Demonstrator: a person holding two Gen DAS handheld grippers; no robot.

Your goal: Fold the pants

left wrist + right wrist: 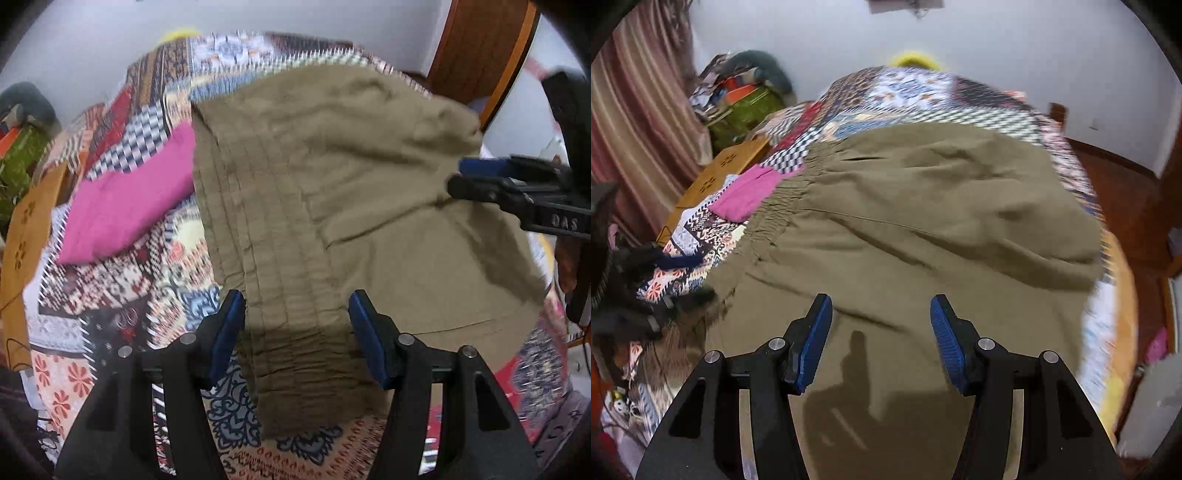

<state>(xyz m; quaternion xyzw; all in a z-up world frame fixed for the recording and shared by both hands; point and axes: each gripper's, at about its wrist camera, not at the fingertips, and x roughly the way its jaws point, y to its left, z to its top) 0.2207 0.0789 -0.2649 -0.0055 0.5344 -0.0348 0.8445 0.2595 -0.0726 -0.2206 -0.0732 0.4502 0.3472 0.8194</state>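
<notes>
Olive-brown pants (351,192) lie spread over a patterned bedspread (122,288), the gathered elastic waistband (280,314) nearest me in the left wrist view. My left gripper (295,299) hangs open just above that waistband, its blue pads apart on either side of the cloth. At the right of the same view my right gripper (458,173) reaches in over the pants, its jaws parted. In the right wrist view the pants (942,221) fill the middle. There the right gripper (881,301) is open above the fabric and holds nothing, its shadow on the cloth below.
A folded pink cloth (129,206) lies on the bedspread left of the pants. An orange board (29,229) leans at the bed's left side. A green bag (746,114) and a striped curtain (639,122) stand beyond it. Brown floor (1126,184) runs along the right.
</notes>
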